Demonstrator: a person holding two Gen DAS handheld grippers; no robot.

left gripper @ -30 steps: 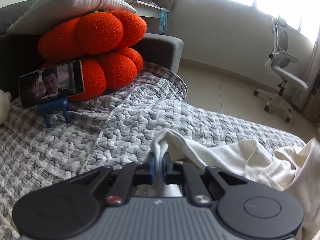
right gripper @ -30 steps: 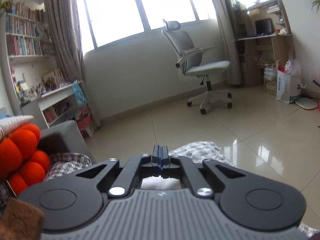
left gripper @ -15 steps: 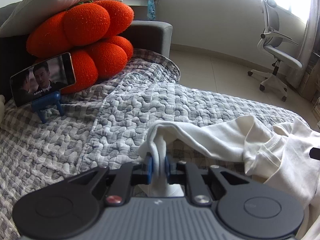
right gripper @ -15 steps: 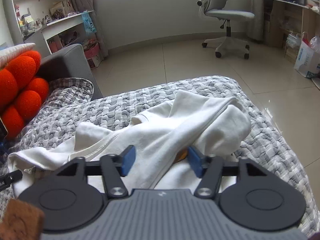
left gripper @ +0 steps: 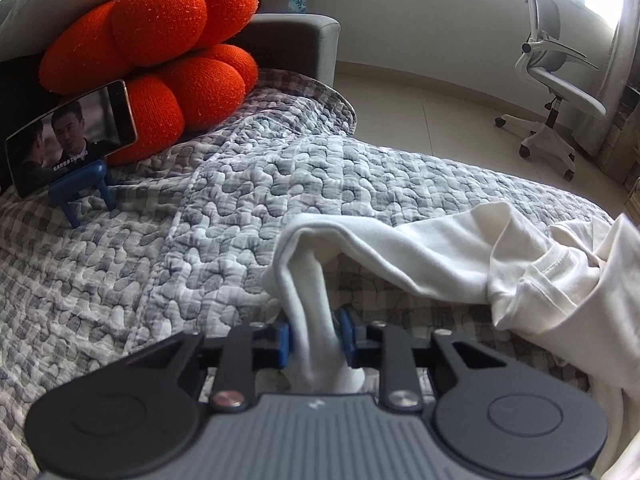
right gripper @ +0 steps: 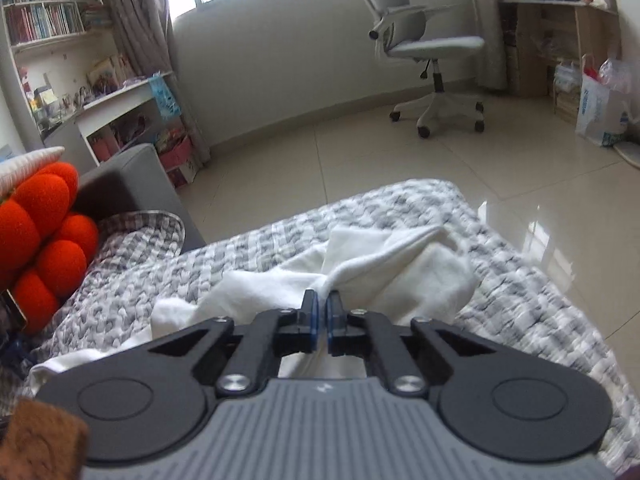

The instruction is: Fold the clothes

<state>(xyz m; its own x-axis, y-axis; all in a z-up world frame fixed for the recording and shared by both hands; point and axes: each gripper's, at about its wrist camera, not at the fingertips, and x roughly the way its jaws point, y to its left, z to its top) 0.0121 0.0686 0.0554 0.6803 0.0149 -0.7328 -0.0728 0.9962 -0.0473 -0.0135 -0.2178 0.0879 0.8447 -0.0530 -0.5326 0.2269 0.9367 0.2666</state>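
A white garment (left gripper: 440,256) lies crumpled on the grey quilted cover (left gripper: 224,208). My left gripper (left gripper: 316,330) is shut on a fold of its sleeve, which loops up between the blue pads. In the right wrist view the same garment (right gripper: 400,272) lies bunched near the cover's far edge. My right gripper (right gripper: 322,312) is shut on a pinch of its cloth, with the fabric pulled to a point at the tips.
An orange pumpkin cushion (left gripper: 160,52) and a phone on a blue stand (left gripper: 72,136) sit at the left, against the sofa arm (left gripper: 296,44). An office chair (right gripper: 424,48) stands on the tiled floor beyond the cover. Shelves (right gripper: 92,92) line the left wall.
My right gripper opened, came down over the garment and has closed on its cloth. My left gripper keeps the sleeve and has moved lower and nearer the cover.
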